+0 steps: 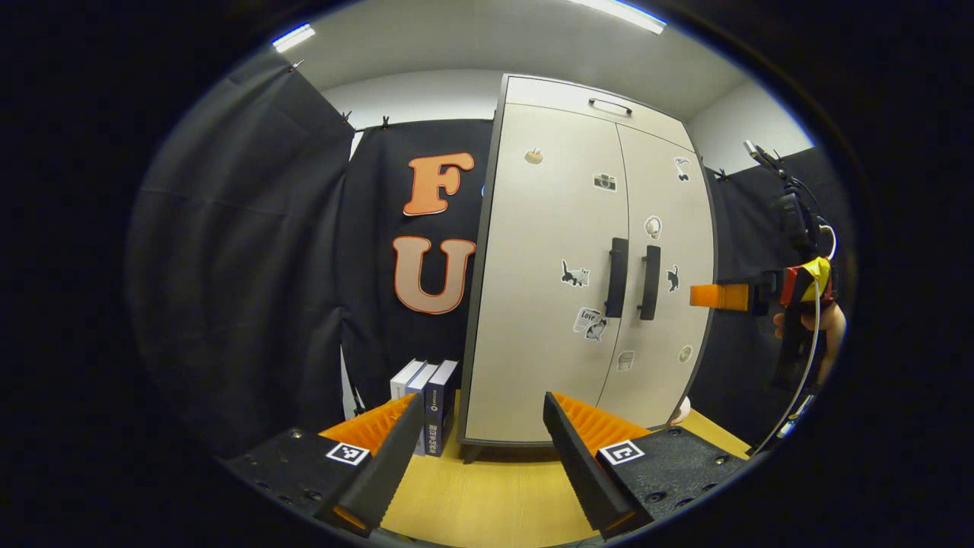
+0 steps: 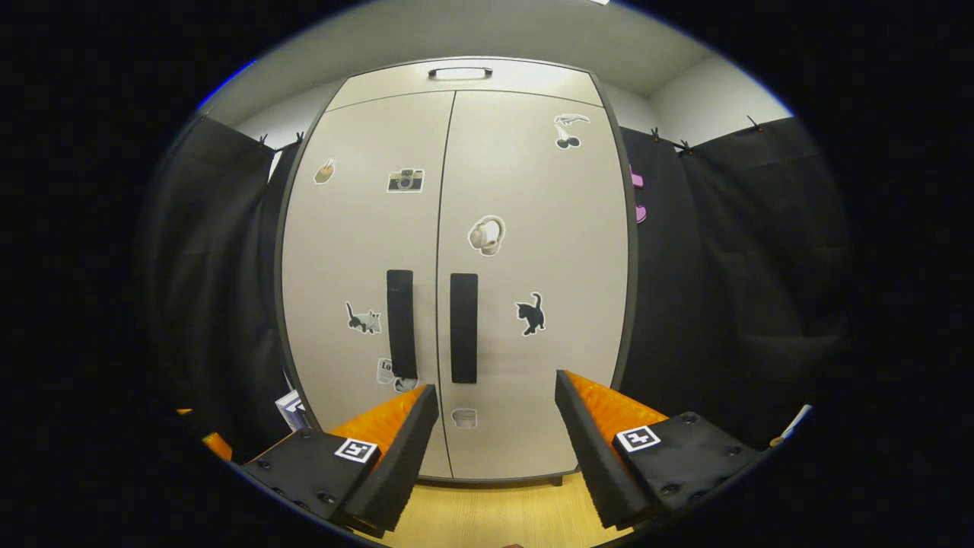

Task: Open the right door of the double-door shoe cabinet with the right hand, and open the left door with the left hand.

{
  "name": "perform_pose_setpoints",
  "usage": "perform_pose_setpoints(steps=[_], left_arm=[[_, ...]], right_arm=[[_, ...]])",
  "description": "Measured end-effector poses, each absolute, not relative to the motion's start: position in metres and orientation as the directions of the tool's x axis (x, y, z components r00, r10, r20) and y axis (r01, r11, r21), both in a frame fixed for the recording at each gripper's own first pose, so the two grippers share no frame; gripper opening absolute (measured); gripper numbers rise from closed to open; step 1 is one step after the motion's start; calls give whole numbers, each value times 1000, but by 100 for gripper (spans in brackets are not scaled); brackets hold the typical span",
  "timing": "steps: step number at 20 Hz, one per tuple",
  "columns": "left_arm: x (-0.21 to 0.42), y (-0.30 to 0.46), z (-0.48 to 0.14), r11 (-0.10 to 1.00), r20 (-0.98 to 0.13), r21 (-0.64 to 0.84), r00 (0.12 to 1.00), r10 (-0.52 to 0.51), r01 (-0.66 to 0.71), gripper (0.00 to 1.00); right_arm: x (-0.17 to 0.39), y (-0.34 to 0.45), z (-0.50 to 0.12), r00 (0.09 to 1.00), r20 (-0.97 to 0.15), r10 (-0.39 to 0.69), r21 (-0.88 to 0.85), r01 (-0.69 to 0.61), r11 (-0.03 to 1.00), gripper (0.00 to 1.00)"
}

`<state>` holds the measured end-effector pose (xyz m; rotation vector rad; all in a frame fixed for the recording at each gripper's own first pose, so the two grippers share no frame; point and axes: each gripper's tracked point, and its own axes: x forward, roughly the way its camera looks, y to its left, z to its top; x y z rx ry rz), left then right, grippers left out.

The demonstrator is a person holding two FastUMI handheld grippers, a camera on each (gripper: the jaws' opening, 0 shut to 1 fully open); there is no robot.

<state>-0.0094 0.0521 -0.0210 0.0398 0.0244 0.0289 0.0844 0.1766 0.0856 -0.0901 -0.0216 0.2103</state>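
- The tall pale-beige double-door shoe cabinet with a dark frame (image 2: 456, 228) stands dead ahead of the right hand-held gripper, both doors shut flush; from the left hand-held gripper it stands ahead and a little to the right, seen at an angle (image 1: 548, 304).
- The light wooden tabletop (image 2: 502, 510) runs under both hand-held grippers up to the cabinet's base.
- The cabinet's left door (image 2: 365, 251) lies ahead-left of the right hand-held gripper; its right door (image 2: 533, 251) lies ahead-right.
- The left hand-held gripper (image 1: 479, 457) hangs over the tabletop short of the cabinet, its fingers spread wide with nothing between them.
- The right hand-held gripper (image 2: 494, 449) faces the seam between the doors, its fingers likewise wide apart and empty, well short of the handles. In the left gripper view it shows far right, beside the cabinet's right edge (image 1: 711, 297), with a person's hand (image 1: 825, 327) on its grip.
- Two black vertical bar handles sit either side of the seam: the left door handle (image 2: 401, 323) and the right door handle (image 2: 463, 327), both untouched.
- A row of upright white and dark-blue boxes (image 1: 426, 396) stands on the tabletop left of the cabinet, just beyond the left hand-held gripper's left finger.
- Small stickers dot the doors, among them a black cat sticker (image 2: 531, 313) on the right door and a camera sticker (image 2: 405, 180) on the left.
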Motion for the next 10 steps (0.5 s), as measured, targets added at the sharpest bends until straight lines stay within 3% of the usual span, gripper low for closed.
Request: perform_pose_setpoints(steps=[10], left_arm=[[-2, 66, -29, 998, -29, 41, 998, 50, -48, 95]], right_arm=[[141, 216, 102, 977, 22, 214, -52, -212, 976, 98]])
